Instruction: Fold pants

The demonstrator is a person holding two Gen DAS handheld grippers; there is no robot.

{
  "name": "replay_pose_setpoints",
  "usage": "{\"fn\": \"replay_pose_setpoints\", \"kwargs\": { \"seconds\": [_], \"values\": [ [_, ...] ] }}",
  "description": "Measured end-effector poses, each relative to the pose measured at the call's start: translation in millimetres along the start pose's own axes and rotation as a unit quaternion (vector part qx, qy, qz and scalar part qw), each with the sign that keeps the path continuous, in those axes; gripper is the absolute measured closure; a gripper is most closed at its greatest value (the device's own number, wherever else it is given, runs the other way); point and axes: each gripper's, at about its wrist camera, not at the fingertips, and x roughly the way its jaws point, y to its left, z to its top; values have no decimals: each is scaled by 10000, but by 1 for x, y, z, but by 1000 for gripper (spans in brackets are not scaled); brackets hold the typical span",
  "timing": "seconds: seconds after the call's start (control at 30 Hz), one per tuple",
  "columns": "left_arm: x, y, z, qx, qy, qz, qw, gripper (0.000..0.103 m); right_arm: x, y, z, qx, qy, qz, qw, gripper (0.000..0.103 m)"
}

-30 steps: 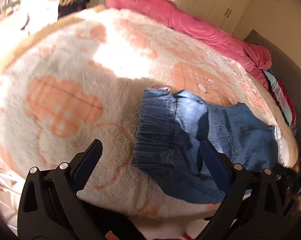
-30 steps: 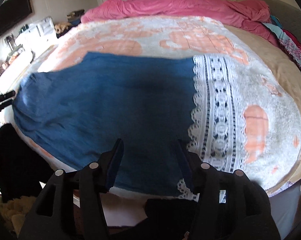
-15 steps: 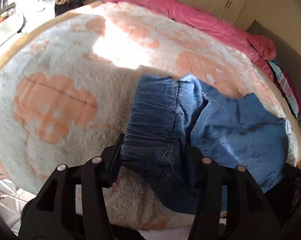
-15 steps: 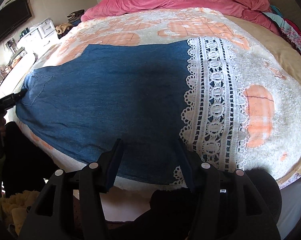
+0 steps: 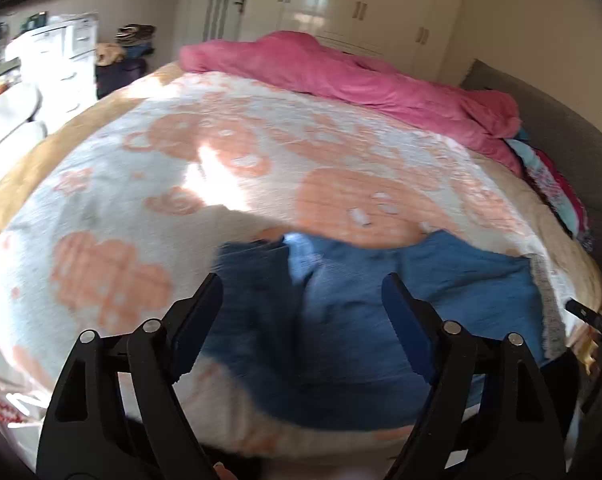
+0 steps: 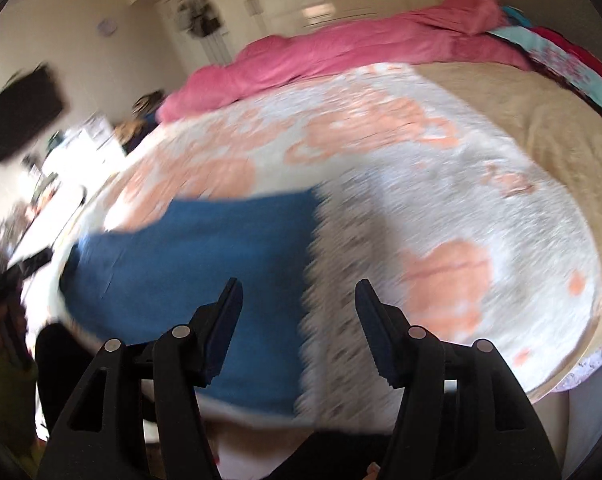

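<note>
Denim pants (image 5: 341,320) lying on fleece blanket (image 5: 141,208), lower centre and right of left wrist view, blurred. Left gripper (image 5: 301,312) at bottom centre, jaws wide apart and just been opening; blue pads clear of cloth, nothing clamped between them, pants only seen past the gap. Pink duvet (image 5: 341,76) bunched along upper edge of bed, cupboards (image 5: 381,4) behind at top. Tip of right gripper poking in at right edge, over the pants' lace hem (image 5: 545,300).

Blue pants (image 6: 189,264) again in right wrist view, spread across lower left to centre, white lace hem (image 6: 341,288) running down mid-frame; heavy blur. Right gripper (image 6: 299,312) at bottom centre, jaws part open and just been opening a little, empty, hovering over the line where denim meets lace; contact with cloth not visible. Blanket (image 6: 481,208) filling right half, tan sheet (image 6: 561,128) at upper right, pink duvet (image 6: 341,56) across top. Left gripper (image 6: 5,268) at left edge, by the pants' far end. Dark screen (image 6: 21,120) on wall, upper left.
</note>
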Motion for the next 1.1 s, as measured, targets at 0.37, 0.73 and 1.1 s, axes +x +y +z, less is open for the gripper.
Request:
{"fn": "replay_pose_setpoints", "kwargs": {
  "seconds": [0.37, 0.73, 1.1],
  "values": [
    [103, -107, 32, 585, 640, -933, 9919, 27, 59, -57, 57, 796, 232, 67, 9965, 45],
    [197, -133, 39, 1043, 1272, -834, 9828, 27, 100, -70, 69, 777, 583, 298, 9948, 52],
    [215, -143, 27, 905, 1747, -1678, 9660, 101, 96, -47, 61, 32, 535, 570, 9969, 84]
  ]
}}
